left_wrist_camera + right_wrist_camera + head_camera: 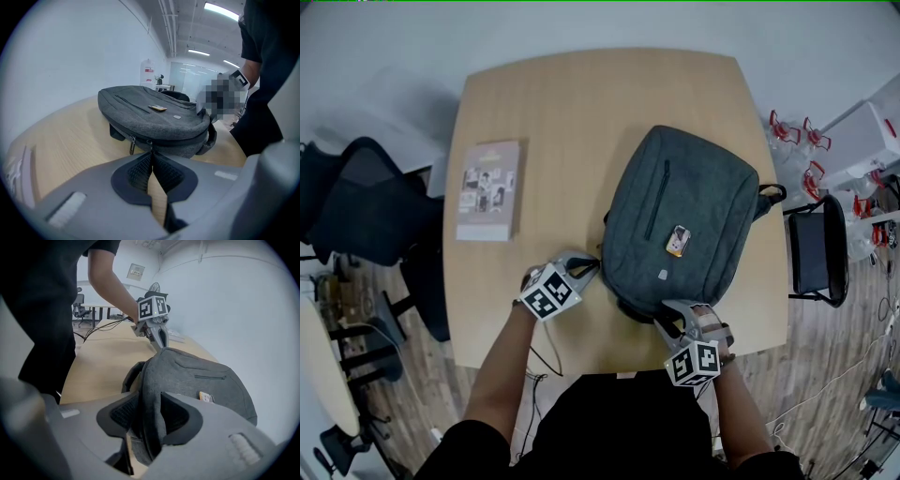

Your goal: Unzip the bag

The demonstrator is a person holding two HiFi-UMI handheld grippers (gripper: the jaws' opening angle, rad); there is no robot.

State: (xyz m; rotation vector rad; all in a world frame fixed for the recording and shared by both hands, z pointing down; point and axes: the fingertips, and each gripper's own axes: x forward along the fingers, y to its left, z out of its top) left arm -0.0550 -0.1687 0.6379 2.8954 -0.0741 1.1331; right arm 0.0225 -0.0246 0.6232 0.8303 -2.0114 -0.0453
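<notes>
Left gripper view alone shows bag (154, 117) zipper pull (149, 146) (pinched).

Grey fabric bag (684, 225), backpack type, lies flat on wooden table (544, 112), front panel up, toward near right corner. Front pocket zip (656, 199) closed; small orange tag (678, 241) on panel. Main zipper (173, 140) along side looks closed; zipper pull (150, 144) at near-left edge, hanging pull (132, 145) just beside it.
</notes>
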